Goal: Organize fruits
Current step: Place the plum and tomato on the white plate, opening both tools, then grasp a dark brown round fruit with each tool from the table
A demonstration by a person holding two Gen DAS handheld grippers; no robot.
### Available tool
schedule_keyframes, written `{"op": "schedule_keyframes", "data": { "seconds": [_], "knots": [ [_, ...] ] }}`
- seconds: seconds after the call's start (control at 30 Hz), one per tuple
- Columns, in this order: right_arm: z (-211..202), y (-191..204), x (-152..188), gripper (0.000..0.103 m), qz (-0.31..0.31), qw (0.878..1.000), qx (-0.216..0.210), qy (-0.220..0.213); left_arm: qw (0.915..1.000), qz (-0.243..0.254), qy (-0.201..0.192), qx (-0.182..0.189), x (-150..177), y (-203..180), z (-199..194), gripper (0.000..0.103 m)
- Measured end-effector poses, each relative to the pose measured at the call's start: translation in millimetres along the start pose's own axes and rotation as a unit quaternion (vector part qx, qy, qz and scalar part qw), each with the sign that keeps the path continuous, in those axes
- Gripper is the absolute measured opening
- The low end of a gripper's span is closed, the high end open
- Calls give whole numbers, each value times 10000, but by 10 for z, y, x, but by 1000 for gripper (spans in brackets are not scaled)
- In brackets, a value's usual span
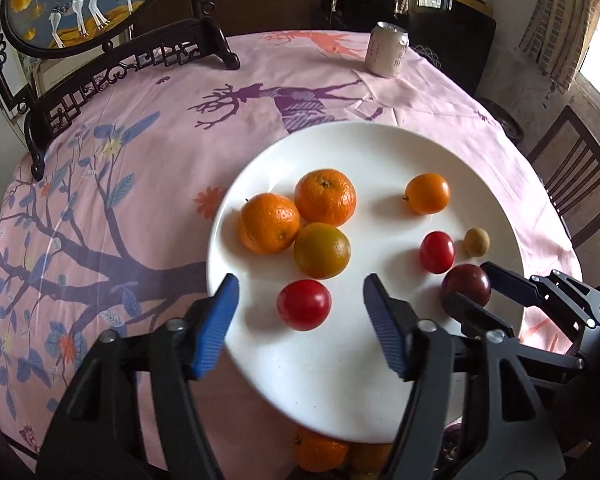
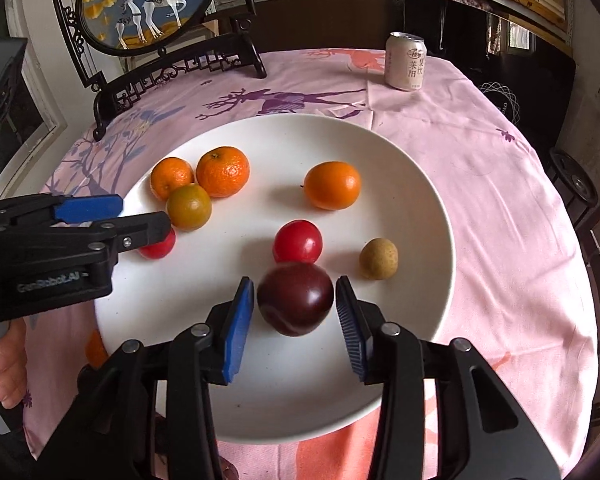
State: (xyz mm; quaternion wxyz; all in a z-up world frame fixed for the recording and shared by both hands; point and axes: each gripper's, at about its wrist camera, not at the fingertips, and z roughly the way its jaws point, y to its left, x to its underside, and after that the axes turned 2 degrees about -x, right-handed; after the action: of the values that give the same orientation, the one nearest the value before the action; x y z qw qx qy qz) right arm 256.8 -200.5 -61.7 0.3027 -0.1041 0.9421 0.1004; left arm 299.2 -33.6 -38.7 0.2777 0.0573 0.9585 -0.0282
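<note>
Right now all the fruit sits on a white plate (image 2: 420, 208) on a round table with a pink printed cloth (image 2: 500, 200). Dark purple plum (image 2: 295, 298) lies near the plate's front edge, between the blue pads of the right gripper (image 2: 295, 320); jaws apart, pads close on both sides of the plum, can't tell whether either pad touches. Just behind the plum, touching or nearly, a red plum (image 2: 298, 242). Right of that, apart, a small tan longan-like fruit (image 2: 379, 259). Further back, alone, a smooth orange citrus (image 2: 332, 185).

Left side of plate: three citrus clustered and touching, two orange mandarins (image 1: 269, 222) (image 1: 325, 197) and a greenish-orange one (image 1: 321, 250) in front. Second red plum (image 1: 304, 304) lies in front of that cluster, between the fingers of the left gripper (image 1: 300, 312); jaws wide apart, pads clear of the fruit on both sides. In the right wrist view the left gripper comes in from the left edge, partly hiding that red plum.

Under the plate's near rim, more orange fruit (image 1: 320, 450) peeks out, mostly hidden.

Back of table: a pale drink can (image 2: 405, 61) upright, well apart from the plate; a dark carved stand with a round deer picture (image 2: 148, 4) at back left. Wooden chair (image 1: 576, 180) at the right.
</note>
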Motion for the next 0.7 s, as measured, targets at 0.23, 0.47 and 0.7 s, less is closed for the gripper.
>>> {"op": "schedule_keyframes", "data": {
  "seconds": [0.23, 0.47, 0.7],
  "knots": [
    [-788, 300, 400, 59, -489, 9970, -61, -596, 9975, -110, -697, 91, 454, 155, -716, 77],
    [-1103, 515, 1137, 59, -424, 9964, -358, -644, 9956, -486, -793, 90, 1353, 360, -964, 79],
    [-937, 608, 1242, 59, -404, 9983, -194, -373, 9975, -392, -582, -7, 1844, 355, -985, 79]
  ]
}}
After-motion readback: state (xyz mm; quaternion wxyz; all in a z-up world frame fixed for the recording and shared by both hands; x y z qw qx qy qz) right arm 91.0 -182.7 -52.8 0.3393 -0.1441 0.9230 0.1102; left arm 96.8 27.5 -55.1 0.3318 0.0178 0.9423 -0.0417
